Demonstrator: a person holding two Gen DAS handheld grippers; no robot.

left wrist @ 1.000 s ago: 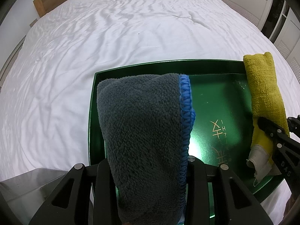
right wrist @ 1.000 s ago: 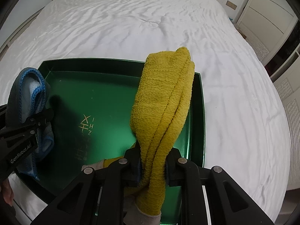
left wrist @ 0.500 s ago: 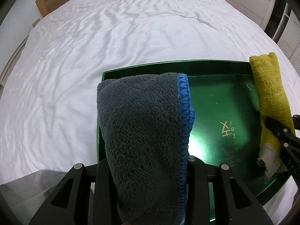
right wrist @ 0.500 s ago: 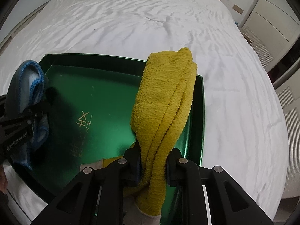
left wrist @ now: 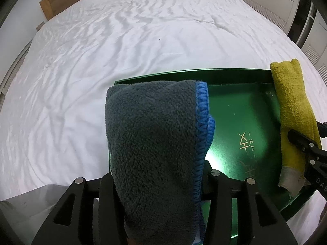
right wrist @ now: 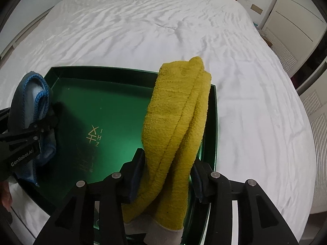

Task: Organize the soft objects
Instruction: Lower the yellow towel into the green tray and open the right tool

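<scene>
Right, I've got both cloths over the green tray (right wrist: 67, 94) on the white bed (right wrist: 143, 30). On my left gripper (left wrist: 157, 175) the fingers are clamped on the grey cloth with blue edging (left wrist: 151, 138); it fills the space between them and stands up toward twelve o'clock in the left wrist view, above the tray's left side. From the right wrist view I see that same cloth out at nine o'clock, pinched in the left gripper's black fingers (right wrist: 44, 125), just above the tray floor.

My right gripper (right wrist: 167, 175) is different: the fingers look parted, a gap showing between each pad and the yellow towel (right wrist: 179, 126). The towel lies lengthwise along the tray's right wall, its top end leaning at the far right corner around one o'clock, its pale hem down at six between the fingers. I judge it is resting in the tray rather than being held.

So, by my reading, yellow is as good as placed. What's left is setting the grey one down on the left side, letting go, and pulling both grippers clear. The middle of the tray, with its gold lettering (right wrist: 94, 136), is bare. I can't see any other soft items on the bed from either camera.
</scene>
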